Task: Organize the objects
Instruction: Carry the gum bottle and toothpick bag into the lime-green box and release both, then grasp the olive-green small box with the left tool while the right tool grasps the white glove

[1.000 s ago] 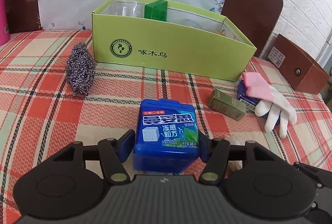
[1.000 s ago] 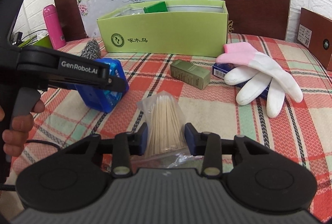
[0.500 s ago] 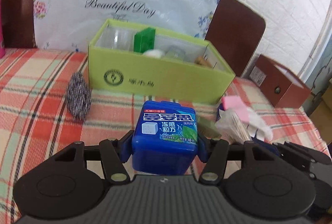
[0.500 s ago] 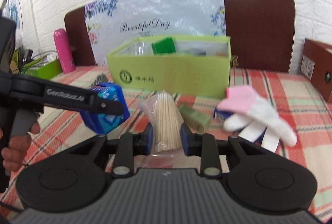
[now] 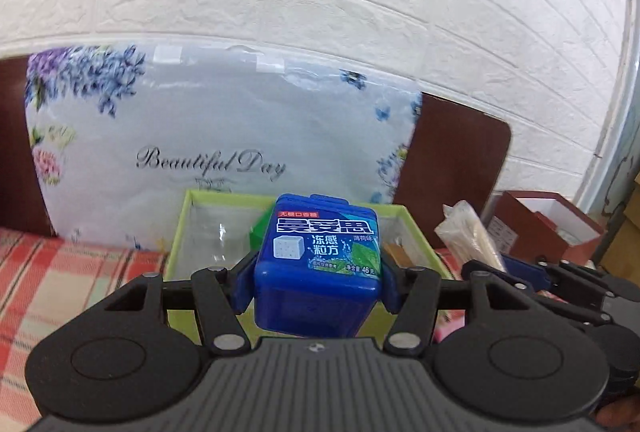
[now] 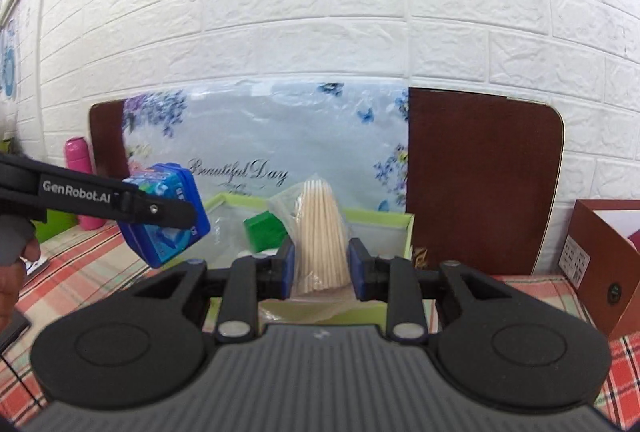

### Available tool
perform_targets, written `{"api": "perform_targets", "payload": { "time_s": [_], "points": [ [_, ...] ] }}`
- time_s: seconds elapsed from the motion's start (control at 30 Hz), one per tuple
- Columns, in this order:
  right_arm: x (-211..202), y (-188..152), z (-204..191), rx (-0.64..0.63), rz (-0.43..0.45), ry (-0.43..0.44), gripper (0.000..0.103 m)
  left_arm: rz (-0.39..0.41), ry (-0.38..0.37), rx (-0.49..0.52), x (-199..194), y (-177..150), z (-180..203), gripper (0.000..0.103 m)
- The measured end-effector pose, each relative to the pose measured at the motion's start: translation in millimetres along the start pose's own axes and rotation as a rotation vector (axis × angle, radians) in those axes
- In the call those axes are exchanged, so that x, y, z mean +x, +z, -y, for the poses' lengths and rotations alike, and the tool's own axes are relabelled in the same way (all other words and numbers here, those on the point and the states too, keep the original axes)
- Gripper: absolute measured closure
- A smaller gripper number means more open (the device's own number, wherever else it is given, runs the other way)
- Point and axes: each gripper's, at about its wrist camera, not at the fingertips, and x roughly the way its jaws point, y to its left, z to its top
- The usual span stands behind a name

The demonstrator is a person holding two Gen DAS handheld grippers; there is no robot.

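My left gripper (image 5: pixel 318 282) is shut on a blue gum box (image 5: pixel 320 264) and holds it in the air in front of the open green box (image 5: pixel 180 232). My right gripper (image 6: pixel 322 264) is shut on a clear bag of toothpicks (image 6: pixel 320 232) and holds it raised before the same green box (image 6: pixel 400 228). The right wrist view shows the gum box (image 6: pixel 168 220) in the left gripper, up and to the left. The left wrist view shows the toothpick bag (image 5: pixel 472 236) at the right. A small green carton (image 6: pixel 266 230) stands inside the green box.
A flowered plastic package (image 6: pixel 272 136) leans on a brown board (image 6: pixel 480 176) against the white brick wall behind the box. A pink bottle (image 6: pixel 78 168) stands at the far left. An open red-brown box (image 6: pixel 600 252) sits at the right on the plaid tablecloth (image 6: pixel 80 272).
Both grippers have lifted their objects off the table and moved up toward the green box. The glove, steel scrubber and small olive box have dropped out of view.
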Motion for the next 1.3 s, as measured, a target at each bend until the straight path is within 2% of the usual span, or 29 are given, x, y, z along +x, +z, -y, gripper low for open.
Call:
{"api": "perform_targets", "payload": {
  "time_s": [0.17, 0.33, 0.37, 0.43, 0.47, 0.5, 0.67, 0.77, 0.87, 1.03, 1.23, 1.3],
  "points": [
    [45.3, 9.5, 10.1, 0.041, -0.011, -0.048, 0.076, -0.035, 0.051, -0.004, 42.2, 10.0, -15.2, 0.042],
    [86.2, 2.0, 8.1, 0.029, -0.044, -0.071, 0.076, -0.079, 0.076, -0.012, 76.2, 2.5, -26.0, 0.042],
    [92.8, -1.9, 6.4, 0.019, -0.054, -0.062, 0.074, -0.091, 0.08, -0.015, 81.3, -1.6, -28.0, 0.038],
    [102.8, -11.3, 2.7, -0.014, -0.074, -0.052, 0.065, -0.111, 0.109, -0.022, 83.9, -10.8, -30.7, 0.024],
    [104.3, -16.7, 0.1, -0.036, -0.08, -0.067, 0.05, -0.108, 0.128, -0.027, 81.2, -15.8, -32.1, 0.023],
    [102.9, -22.5, -1.7, -0.053, -0.073, -0.084, 0.039, -0.099, 0.125, -0.032, 77.0, -20.5, -34.4, 0.023],
    [79.9, -42.9, -2.1, -0.06, -0.004, -0.122, 0.02, -0.05, 0.101, -0.085, 51.7, -29.6, -35.4, 0.023],
    [72.6, -37.4, -0.1, -0.037, -0.009, -0.123, 0.018, -0.044, 0.105, -0.074, 43.9, -24.9, -27.4, 0.023],
    [57.4, -29.5, 1.4, -0.024, 0.024, -0.128, 0.014, -0.031, 0.113, -0.057, 32.0, -22.3, -17.4, 0.023],
    [27.3, -30.6, 2.1, -0.004, 0.043, -0.121, 0.01, -0.056, 0.173, -0.065, 5.7, -35.1, -9.0, 0.023],
    [-5.5, -70.3, -10.1, -0.04, -0.048, -0.086, 0.011, -0.111, 0.168, -0.111, -17.9, -76.7, -5.5, 0.023],
    [-12.9, -89.6, -17.9, -0.076, -0.097, -0.077, 0.015, -0.145, 0.154, -0.144, -22.4, -93.2, -6.0, 0.023]
  ]
}}
